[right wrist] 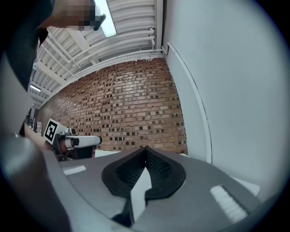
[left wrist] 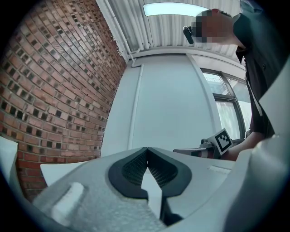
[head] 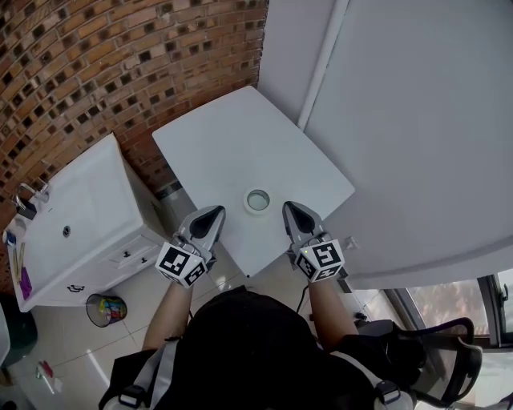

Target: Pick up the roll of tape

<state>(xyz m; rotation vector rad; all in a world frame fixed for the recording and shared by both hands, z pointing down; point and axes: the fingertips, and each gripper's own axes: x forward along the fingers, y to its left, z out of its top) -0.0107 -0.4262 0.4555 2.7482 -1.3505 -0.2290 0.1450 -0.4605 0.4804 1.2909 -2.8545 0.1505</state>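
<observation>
The roll of tape (head: pixel 257 200) lies on the counter (head: pixel 232 136) between the left gripper (head: pixel 214 214) and right gripper (head: pixel 291 209). Both pairs of jaws are clenched on nothing.

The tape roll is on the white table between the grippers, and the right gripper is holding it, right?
No. The roll of tape lies on the white table between the left gripper and right gripper, but the right one holds nothing: the right gripper view shows empty, shut jaws.

Bright, even light fills all three views; a ceiling lamp (left wrist: pixel 174 9) burns out to white and the white table (head: pixel 240 144) looks washed out. Both gripper views bulge at the edges, darken to black corners, and blur in the near foreground.
</observation>
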